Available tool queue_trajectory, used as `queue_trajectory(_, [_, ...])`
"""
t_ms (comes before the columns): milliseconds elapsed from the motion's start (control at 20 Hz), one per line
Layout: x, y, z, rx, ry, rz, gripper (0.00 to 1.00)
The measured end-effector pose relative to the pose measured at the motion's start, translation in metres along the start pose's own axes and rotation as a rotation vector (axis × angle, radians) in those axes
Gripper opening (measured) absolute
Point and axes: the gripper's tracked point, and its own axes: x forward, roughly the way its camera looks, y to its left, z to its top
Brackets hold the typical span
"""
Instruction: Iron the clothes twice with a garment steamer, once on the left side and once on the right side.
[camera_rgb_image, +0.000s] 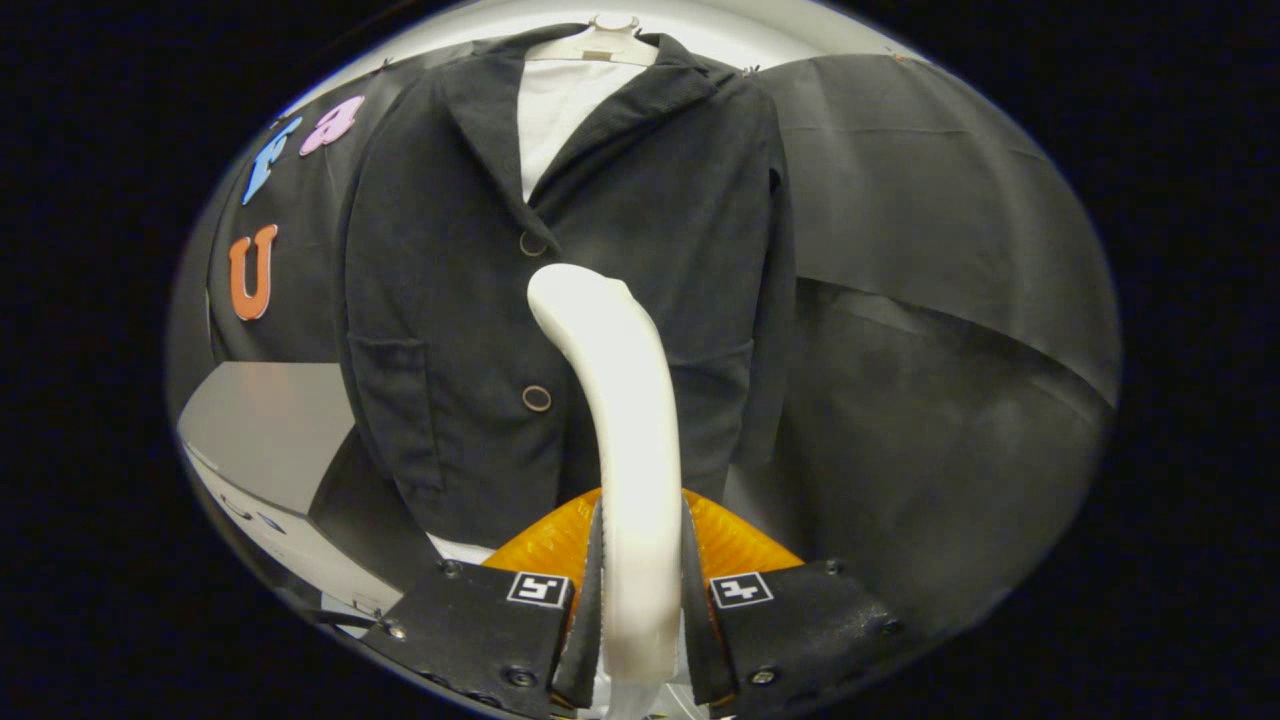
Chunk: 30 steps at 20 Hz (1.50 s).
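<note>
A dark jacket (620, 250) over a white shirt (560, 110) hangs on a hanger straight ahead, with two round buttons down its front. My gripper (640, 560) is shut on the white garment steamer (625, 430), both fingers pressing on its curved handle. The steamer rises from between the fingers and its rounded head sits in front of the jacket's middle, just right of the buttons. Whether the head touches the cloth I cannot tell. An orange part (735, 540) of the gripper shows behind the handle.
A grey box-like surface (265, 420) stands low to the left of the jacket. Black cloth (930, 300) hangs behind and to the right of the jacket.
</note>
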Motion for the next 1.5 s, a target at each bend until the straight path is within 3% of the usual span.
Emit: queue_trajectory(1500, [0.021, -0.002, -0.086, -0.008, 0.179, 0.014, 0.38])
